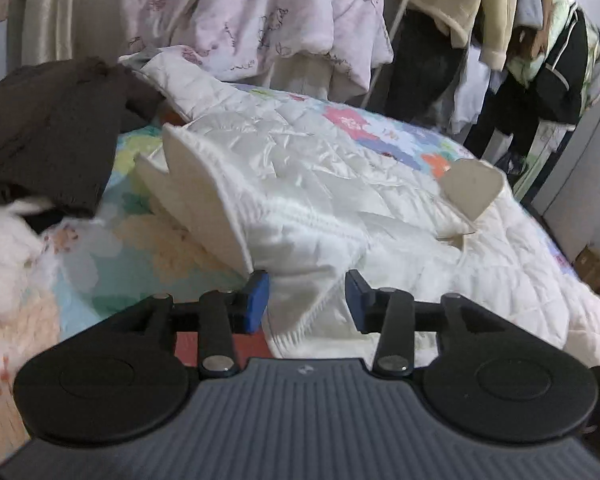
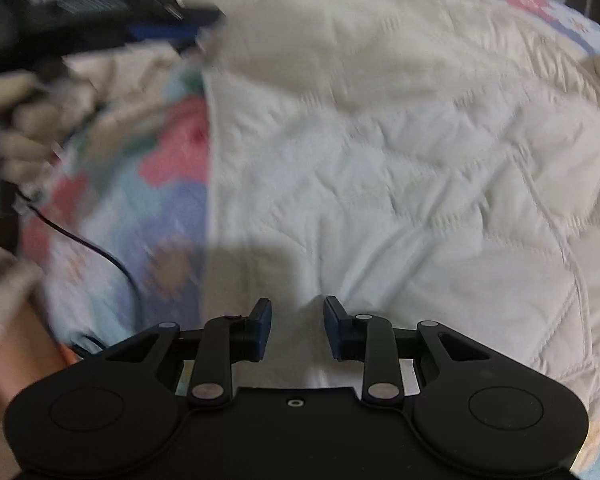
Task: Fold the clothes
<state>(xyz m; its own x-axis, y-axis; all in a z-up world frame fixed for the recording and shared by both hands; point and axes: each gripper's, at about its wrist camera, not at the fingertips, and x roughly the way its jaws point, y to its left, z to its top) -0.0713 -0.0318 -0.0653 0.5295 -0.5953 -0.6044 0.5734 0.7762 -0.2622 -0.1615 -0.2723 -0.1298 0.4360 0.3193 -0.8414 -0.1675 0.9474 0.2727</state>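
Because the white quilted jacket (image 1: pixel 340 184) looks soft, puffy and slick, the left gripper (image 1: pixel 307 300) and right gripper (image 2: pixel 297 326), both spread with nothing pinched, would best take its hem.

Bed under floral sheet (image 1: pixel 400 136); curtain (image 1: pixel 48 8) (beige) left; clothes rack (image 1: pixel 540 40) right.

The white quilted jacket (image 1: pixel 340 184) covers the middle of the bed (image 1: pixel 380 128). Left of the jacket, bare floral bedsheet leaves a passable strip — hemmed in by a dark brown garment (image 1: pixel 52 128) farther left. Behind the jacket, a hanging pink quilt (image 1: pixel 252 12) and hung clothes (image 1: pixel 540 60) close the way. A black cable (image 2: pixel 100 252) crosses the sheet left of the jacket.
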